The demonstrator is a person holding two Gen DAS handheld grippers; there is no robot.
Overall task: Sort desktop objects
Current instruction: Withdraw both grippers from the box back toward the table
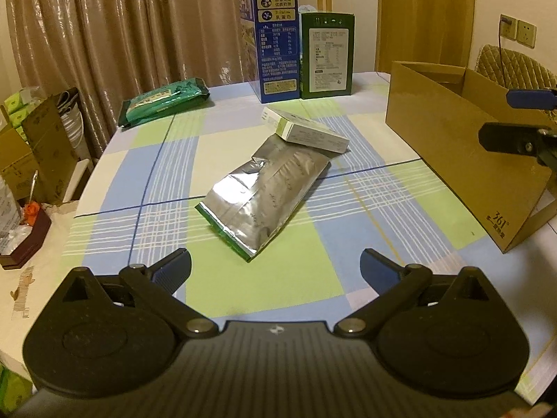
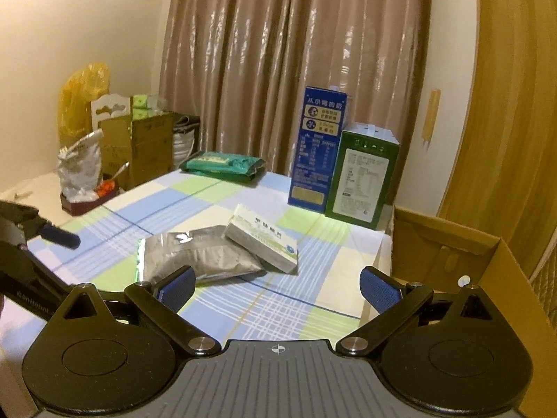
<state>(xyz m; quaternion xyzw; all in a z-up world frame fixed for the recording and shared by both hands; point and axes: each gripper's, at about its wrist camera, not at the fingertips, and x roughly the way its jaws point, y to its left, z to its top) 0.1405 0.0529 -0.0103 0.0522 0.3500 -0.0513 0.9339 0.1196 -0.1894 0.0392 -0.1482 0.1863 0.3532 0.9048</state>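
Foil pouch (image 1: pixel 264 195) lies flat near the middle of the checked tablecloth (image 1: pixel 167 160), with one end of a small white carton (image 1: pixel 306 130) resting on its far edge. Behind them a blue box (image 1: pixel 275 41) and a green box (image 1: pixel 327 55) stand upright side by side, and a green packet (image 1: pixel 163 101) lies by the curtain. The left gripper (image 1: pixel 275 271) hangs just short of the pouch, jaws spread wide with nothing between them. The right gripper (image 2: pixel 276 287) is equally wide and empty. Only the right wrist view looks into the open cardboard box (image 2: pixel 487 254) at the table's edge; the left wrist view shows just its outer wall with printed lettering.
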